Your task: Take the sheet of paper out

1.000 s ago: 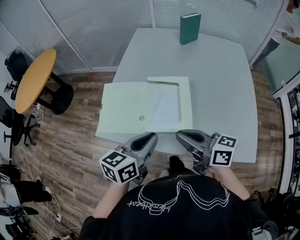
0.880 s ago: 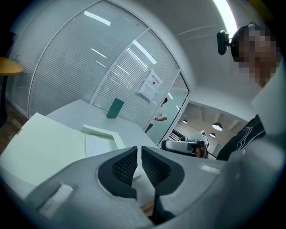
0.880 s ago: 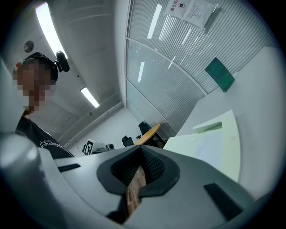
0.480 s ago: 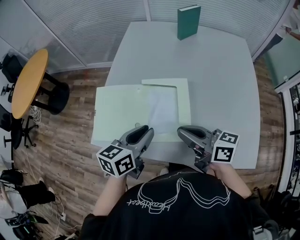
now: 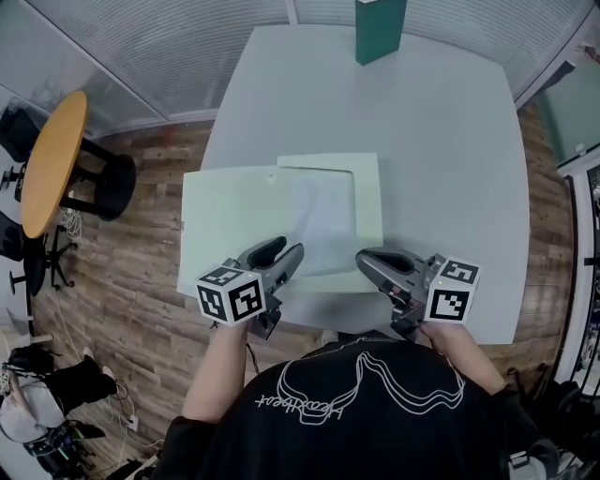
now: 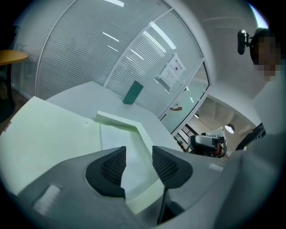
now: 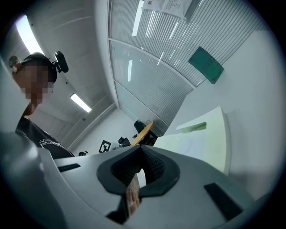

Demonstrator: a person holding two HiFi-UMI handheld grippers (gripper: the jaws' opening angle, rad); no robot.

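- Found pale green folder (image 5: 234, 216) lying open on grey table (image 5: 441, 141), centre of head view; left cover seen overhanging table's left edge, above wood floor.
- Located sheet of paper (image 5: 323, 220) flat in recessed right half of folder, not yet lifted.
- Noted left gripper (image 5: 289, 251) at lower centre-left, over folder's near edge. Jaws had just been opening and stood well apart, clamping nothing. Saw only sheet and folder rim ahead through the gap.
- Noted right gripper (image 5: 364, 262) at lower centre-right, just beside folder's near right corner. Jaws drawn together, nothing between them.
- Judged risk: sheet thin and flush with tray floor, so pads might skate over it, or crease it if pinched from above.
- Judged risk: raised rim close to sheet's edge, so jaws might take rim along with paper and drag the whole folder.
- Judged risk: overhanging cover could let folder slide or tip off the table if pulled leftward without right gripper bracing it.
- Saw no title on upright green book (image 5: 380, 28), top centre.
- Could not read printed notice (image 6: 172, 71) on glass wall, too small.
- Could not read white script on black shirt (image 5: 356, 403), lower centre.
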